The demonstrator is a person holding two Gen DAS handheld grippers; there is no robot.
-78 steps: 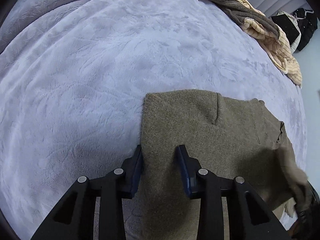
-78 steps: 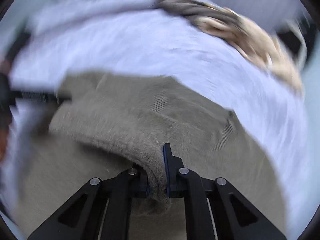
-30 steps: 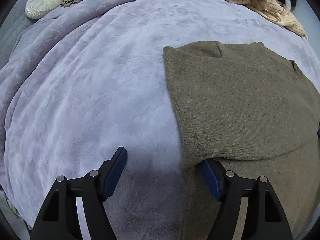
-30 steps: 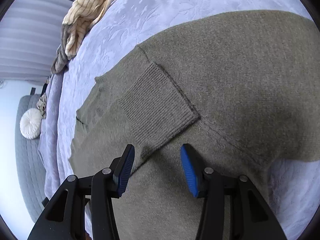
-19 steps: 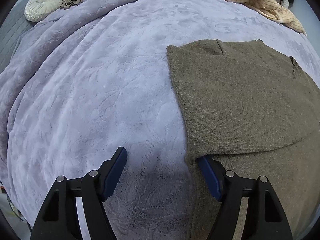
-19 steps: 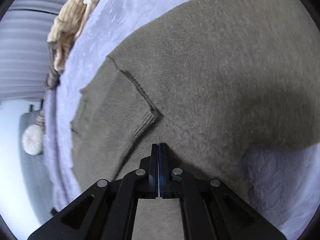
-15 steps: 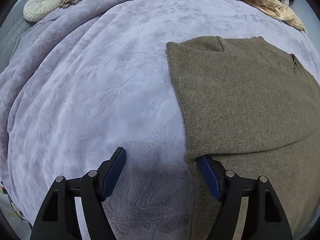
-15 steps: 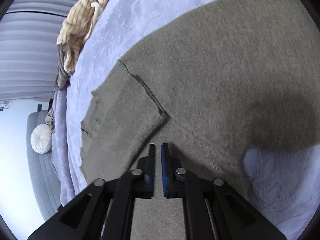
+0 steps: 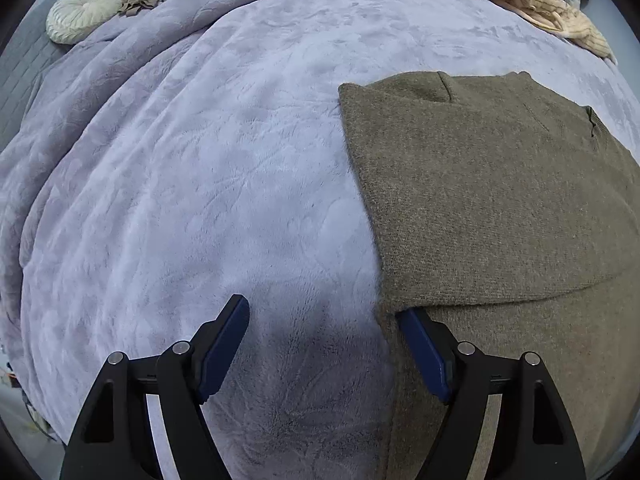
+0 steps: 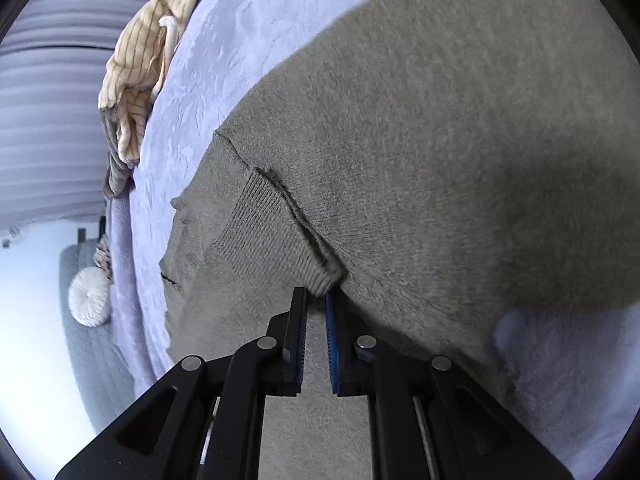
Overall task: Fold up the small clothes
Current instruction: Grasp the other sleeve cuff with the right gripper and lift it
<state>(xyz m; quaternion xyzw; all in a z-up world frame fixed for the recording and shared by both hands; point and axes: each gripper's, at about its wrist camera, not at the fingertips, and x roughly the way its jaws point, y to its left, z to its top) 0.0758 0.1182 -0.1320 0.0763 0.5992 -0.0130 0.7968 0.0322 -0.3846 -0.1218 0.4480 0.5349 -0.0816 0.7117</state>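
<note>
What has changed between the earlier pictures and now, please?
The right gripper has just been closing: its jaws now pinch the ribbed cuff of the olive sweater, which lay free a second ago. The left gripper stays open at the sweater's edge; the sweater stays flat on the lilac blanket.

text: none legible | labels: none, as far as visible

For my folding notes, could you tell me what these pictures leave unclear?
- Left wrist: the sweater runs past the right and bottom edges.
- Left wrist: the folded flap hides the left gripper's right tip.
- Right wrist: blur hides whether the right gripper pinches the cuff.
</note>
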